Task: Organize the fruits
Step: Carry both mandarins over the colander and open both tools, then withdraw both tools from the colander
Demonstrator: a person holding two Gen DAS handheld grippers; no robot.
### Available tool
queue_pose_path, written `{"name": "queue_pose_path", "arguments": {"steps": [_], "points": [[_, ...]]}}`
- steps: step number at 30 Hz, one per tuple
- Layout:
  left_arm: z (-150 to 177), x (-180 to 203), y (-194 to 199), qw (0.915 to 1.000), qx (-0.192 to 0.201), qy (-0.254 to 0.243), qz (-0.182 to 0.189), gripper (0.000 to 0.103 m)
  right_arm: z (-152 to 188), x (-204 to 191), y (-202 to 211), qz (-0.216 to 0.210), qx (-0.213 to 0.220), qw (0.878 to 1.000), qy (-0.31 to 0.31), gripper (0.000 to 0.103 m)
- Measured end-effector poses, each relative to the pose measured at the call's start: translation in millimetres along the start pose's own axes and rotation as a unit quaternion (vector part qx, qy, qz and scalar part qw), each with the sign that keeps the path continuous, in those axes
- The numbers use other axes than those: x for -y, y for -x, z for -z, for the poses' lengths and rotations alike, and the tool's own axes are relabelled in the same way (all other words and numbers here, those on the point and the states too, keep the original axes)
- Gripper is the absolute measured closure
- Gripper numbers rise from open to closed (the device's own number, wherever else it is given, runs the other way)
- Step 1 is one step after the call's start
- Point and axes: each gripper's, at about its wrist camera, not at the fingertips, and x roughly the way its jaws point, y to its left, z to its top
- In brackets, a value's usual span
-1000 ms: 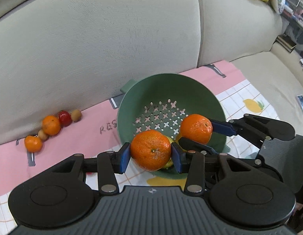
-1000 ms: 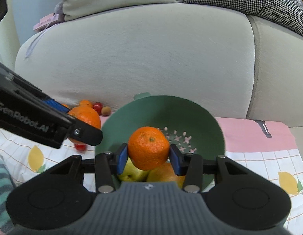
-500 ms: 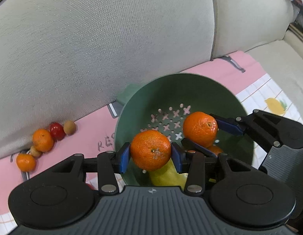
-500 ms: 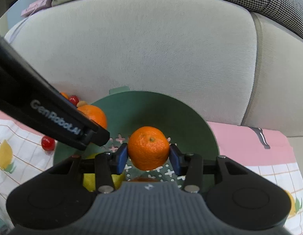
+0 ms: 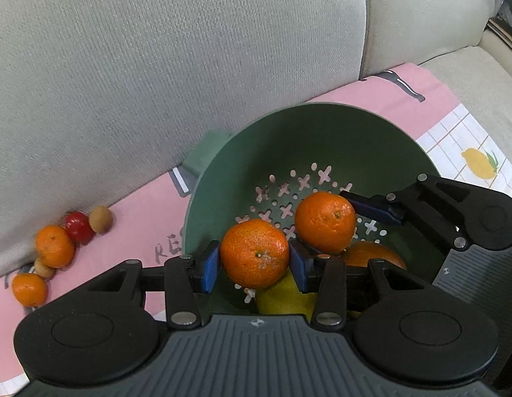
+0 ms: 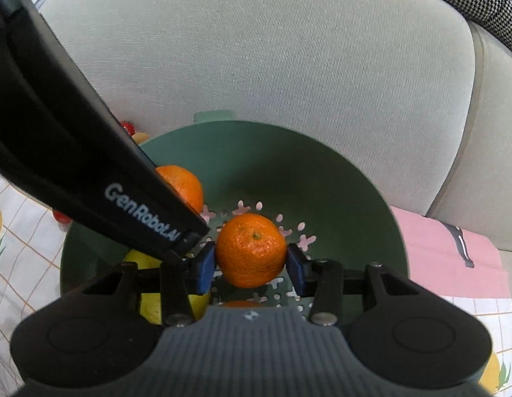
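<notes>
Left of bowl: I count about six small fruits [image 5: 54, 246] left to collect.
Bowl [image 5: 322, 139]: holds a pear, probably an orange too.
Left claw [image 5: 255, 263]: my tangerine [image 5: 255, 253] clamped above bowl.
Right claw [image 6: 251, 263]: second tangerine [image 6: 251, 249] clamped, same spot.

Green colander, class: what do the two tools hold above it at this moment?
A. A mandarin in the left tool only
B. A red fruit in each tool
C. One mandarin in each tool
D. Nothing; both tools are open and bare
C: the left tool is clamped on a mandarin and the right tool on another mandarin, both over the green colander.
</notes>
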Motion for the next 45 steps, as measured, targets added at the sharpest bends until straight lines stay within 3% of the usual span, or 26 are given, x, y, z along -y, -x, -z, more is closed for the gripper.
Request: {"name": "queue_pose_path", "arguments": {"steps": [11, 18, 24, 31, 45], "points": [[-4, 1, -7, 0.9999, -0.005, -0.005, 0.008, 0.052, -9, 14, -11, -0.008, -0.021, 0.999, -0.027, 0.06], [-4, -1, -4, 0.9998, -0.005, -0.007, 0.015, 0.044, -13, 18, -13, -0.006, -0.028, 0.999, -0.037, 0.059], [-3, -5, 9, 0.9998, 0.006, 0.005, 0.017, 0.042, -20, 25, -5, -0.006, -0.015, 0.998, -0.06, 0.048], [6, -5, 45, 0.9989, 0.046, 0.007, 0.008, 0.039, -24, 27, 12, -0.003, 0.0, 0.997, -0.082, 0.038], [47, -29, 125, 0.9886, 0.128, 0.018, -0.077, 0.032, -27, -18, 62, -0.038, 0.022, 0.992, -0.117, 0.021]]}}
